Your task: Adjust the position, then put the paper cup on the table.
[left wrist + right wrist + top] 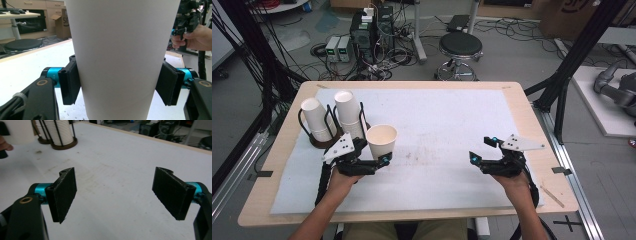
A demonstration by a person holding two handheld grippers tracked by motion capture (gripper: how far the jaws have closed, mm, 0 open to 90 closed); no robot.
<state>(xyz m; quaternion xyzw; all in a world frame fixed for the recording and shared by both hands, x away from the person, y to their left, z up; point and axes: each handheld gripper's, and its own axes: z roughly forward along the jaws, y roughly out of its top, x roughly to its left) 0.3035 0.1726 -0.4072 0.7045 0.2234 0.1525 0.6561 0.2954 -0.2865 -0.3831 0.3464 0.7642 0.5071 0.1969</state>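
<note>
A wooden table (532, 130) is carrying a white mat (452, 125). A dark wire cup rack (329, 140) is standing on the mat's far left, holding stacked paper cups (347, 112).

Matt white paper cup (120, 57)

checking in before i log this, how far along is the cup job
Done: one cup is out of the holder and upright on the mat. In hand: the left gripper has that cup between its pads. The right gripper is open and empty. Left: two stacks remain in the holder.
</note>
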